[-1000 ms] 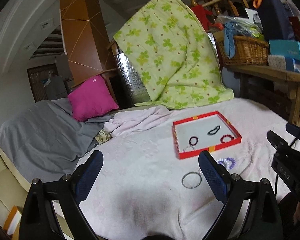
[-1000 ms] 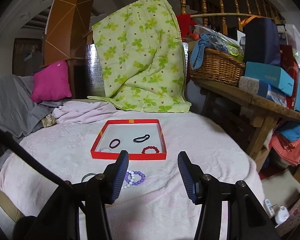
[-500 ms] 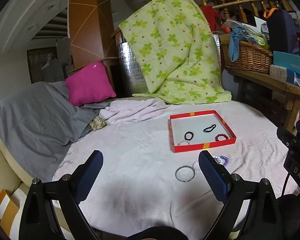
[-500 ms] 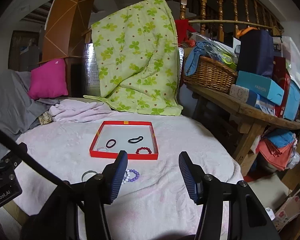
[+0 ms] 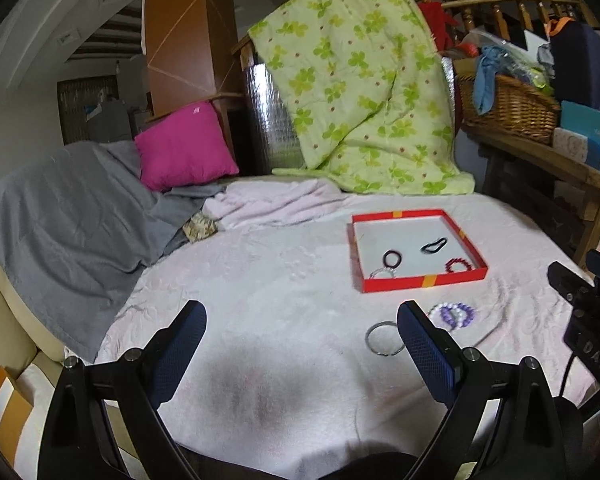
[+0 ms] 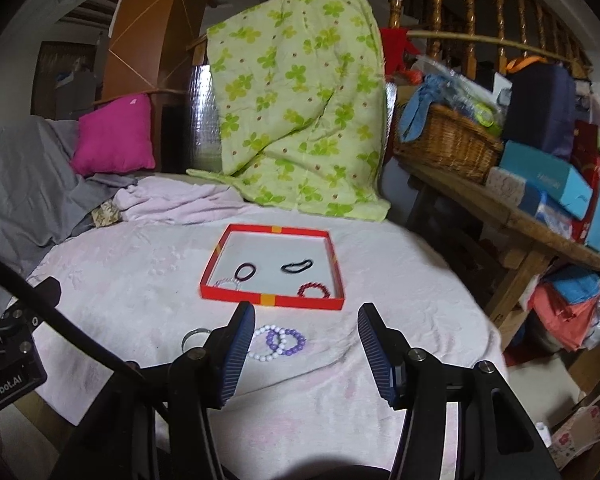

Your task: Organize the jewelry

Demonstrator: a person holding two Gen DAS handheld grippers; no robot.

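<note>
A red tray [image 5: 424, 281] [image 6: 272, 301] with a white floor lies on the pale pink cloth. It holds a dark ring [image 6: 245, 271], a black band [image 6: 297, 266], a red bead bracelet [image 6: 313, 290] and a white bead bracelet [image 6: 228, 282]. In front of the tray lie a purple and a white bead bracelet [image 6: 279, 341] [image 5: 452, 314] and a silver bangle [image 5: 383, 338] [image 6: 194, 336]. My left gripper [image 5: 300, 328] is open and empty, left of the bangle. My right gripper [image 6: 306, 330] is open and empty, above the purple and white bracelets.
A green floral quilt [image 5: 360, 80] hangs behind the tray. A grey sheet [image 5: 60, 216] and a pink cushion [image 5: 184, 146] are at the left. A wooden bench [image 6: 512, 216] with a wicker basket [image 6: 444, 144] and boxes stands at the right.
Both grippers pulled back and rose away from the tray, then eased forward again. Both stayed open. The jewelry has not moved.
</note>
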